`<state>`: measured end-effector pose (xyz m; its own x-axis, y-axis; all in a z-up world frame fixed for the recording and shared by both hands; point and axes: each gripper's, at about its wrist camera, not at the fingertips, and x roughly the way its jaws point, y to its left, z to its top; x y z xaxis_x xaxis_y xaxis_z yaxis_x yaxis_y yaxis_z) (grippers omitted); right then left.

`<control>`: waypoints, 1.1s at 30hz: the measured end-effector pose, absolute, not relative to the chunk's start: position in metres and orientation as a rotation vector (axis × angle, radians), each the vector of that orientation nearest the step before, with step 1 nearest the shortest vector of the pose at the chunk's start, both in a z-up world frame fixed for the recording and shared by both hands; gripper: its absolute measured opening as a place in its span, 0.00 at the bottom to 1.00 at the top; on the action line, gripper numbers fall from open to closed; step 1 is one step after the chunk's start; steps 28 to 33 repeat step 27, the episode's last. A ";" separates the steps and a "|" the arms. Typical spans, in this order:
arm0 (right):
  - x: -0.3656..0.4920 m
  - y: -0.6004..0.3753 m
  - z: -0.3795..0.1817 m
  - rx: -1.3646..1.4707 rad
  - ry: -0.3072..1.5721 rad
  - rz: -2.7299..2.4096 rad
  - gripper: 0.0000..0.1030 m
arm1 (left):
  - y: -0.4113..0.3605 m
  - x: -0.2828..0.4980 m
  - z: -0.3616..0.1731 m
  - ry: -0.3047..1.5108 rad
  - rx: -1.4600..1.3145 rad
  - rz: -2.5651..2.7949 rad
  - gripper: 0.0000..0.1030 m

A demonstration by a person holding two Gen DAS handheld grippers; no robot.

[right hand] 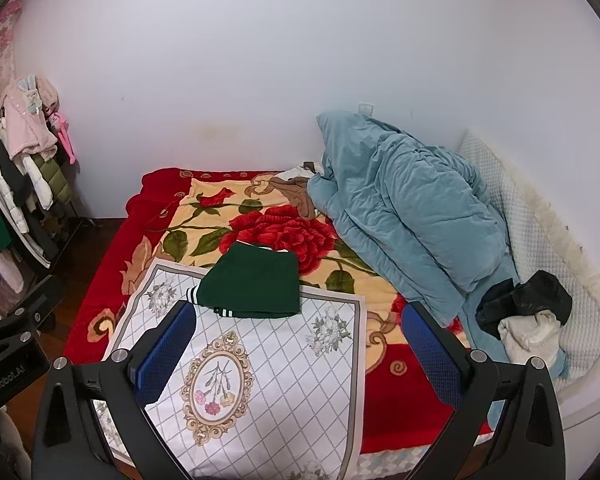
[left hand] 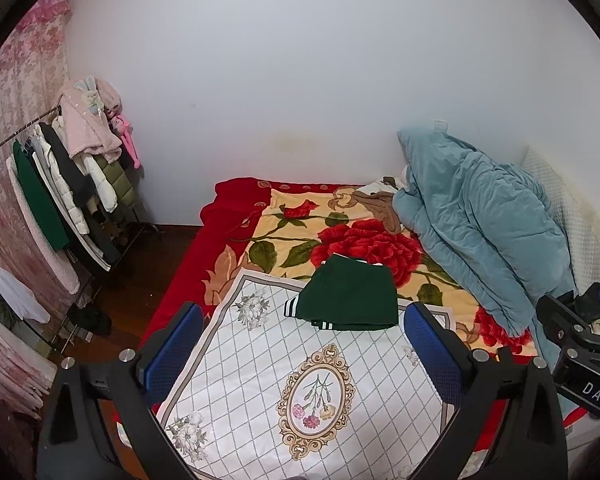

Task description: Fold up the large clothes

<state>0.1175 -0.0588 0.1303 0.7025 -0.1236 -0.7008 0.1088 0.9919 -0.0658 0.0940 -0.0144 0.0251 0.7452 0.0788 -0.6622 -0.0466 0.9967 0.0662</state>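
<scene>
A dark green garment [left hand: 350, 296] with white-striped cuffs lies folded into a compact rectangle at the far edge of a white floral cloth [left hand: 300, 392] spread on the bed. It also shows in the right wrist view [right hand: 256, 290], on the same cloth [right hand: 260, 380]. My left gripper [left hand: 304, 340] is open and empty, held above the near part of the cloth, short of the garment. My right gripper [right hand: 300, 336] is open and empty, also above the cloth. The right gripper's body shows at the right edge of the left wrist view [left hand: 580, 344].
A red rose blanket [left hand: 340, 236] covers the bed. A bunched blue quilt [right hand: 412, 216] lies at the right by the wall. Black and white clothes [right hand: 528, 312] sit on the bed's right side. A clothes rack [left hand: 72, 184] stands on the left.
</scene>
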 end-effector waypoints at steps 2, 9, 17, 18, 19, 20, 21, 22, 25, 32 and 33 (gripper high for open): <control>0.117 -0.059 0.131 -0.021 0.776 -0.132 1.00 | -0.014 0.094 0.026 0.728 0.046 0.069 1.00; 0.113 -0.060 0.131 -0.017 0.771 -0.139 1.00 | -0.014 0.093 0.024 0.717 0.046 0.070 1.00; 0.116 -0.059 0.133 -0.019 0.763 -0.139 1.00 | -0.013 0.093 0.024 0.711 0.046 0.073 1.00; 0.117 -0.059 0.134 -0.019 0.761 -0.140 1.00 | -0.013 0.093 0.025 0.709 0.047 0.075 1.00; 0.116 -0.060 0.135 -0.018 0.759 -0.142 1.00 | -0.013 0.093 0.025 0.710 0.047 0.076 1.00; 0.117 -0.059 0.135 -0.020 0.757 -0.143 1.00 | -0.013 0.094 0.025 0.710 0.045 0.076 1.00; 0.117 -0.059 0.135 -0.020 0.756 -0.143 1.00 | -0.013 0.094 0.025 0.712 0.045 0.074 1.00; 0.116 -0.059 0.135 -0.018 0.757 -0.143 1.00 | -0.012 0.093 0.025 0.710 0.048 0.075 1.00; 0.116 -0.057 0.135 -0.020 0.756 -0.142 1.00 | -0.012 0.092 0.025 0.708 0.041 0.074 1.00; 0.112 -0.058 0.135 -0.015 0.757 -0.145 1.00 | -0.013 0.092 0.024 0.704 0.040 0.075 1.00; 0.112 -0.058 0.135 -0.015 0.757 -0.145 1.00 | -0.013 0.092 0.024 0.704 0.040 0.075 1.00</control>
